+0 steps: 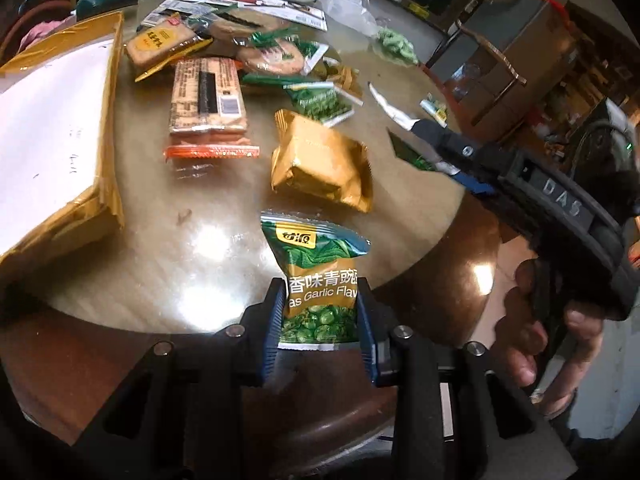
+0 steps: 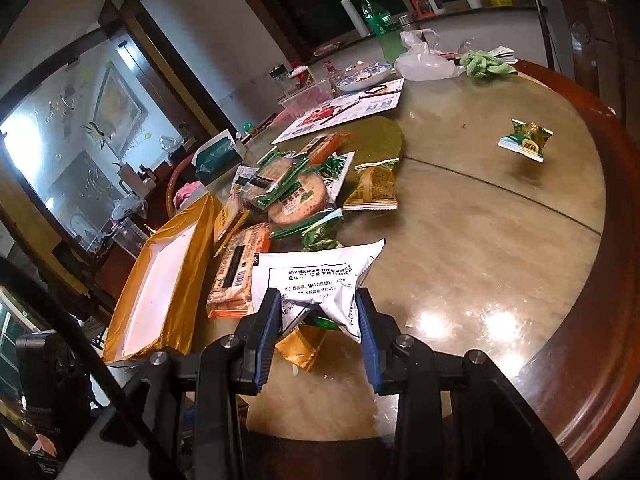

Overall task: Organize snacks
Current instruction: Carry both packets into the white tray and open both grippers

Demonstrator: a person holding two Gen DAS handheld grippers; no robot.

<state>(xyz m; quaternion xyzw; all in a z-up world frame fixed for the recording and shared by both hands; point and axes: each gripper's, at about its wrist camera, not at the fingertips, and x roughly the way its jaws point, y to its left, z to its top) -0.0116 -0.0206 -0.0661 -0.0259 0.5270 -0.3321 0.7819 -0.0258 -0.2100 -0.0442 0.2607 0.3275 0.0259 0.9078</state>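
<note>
My left gripper is shut on a green garlic-flavour pea packet, held above the near edge of the round table. My right gripper is shut on a white-backed snack packet; it shows from the side in the left wrist view. A gold packet lies in front of the left gripper and under the right one. A pile of biscuit and cracker packets lies mid-table. A yellow-rimmed box with a white floor stands at the left.
A small green-and-gold packet lies alone at the table's right side. A green cloth, a white plastic bag, a dish and leaflets sit at the far edge. A chair stands beyond.
</note>
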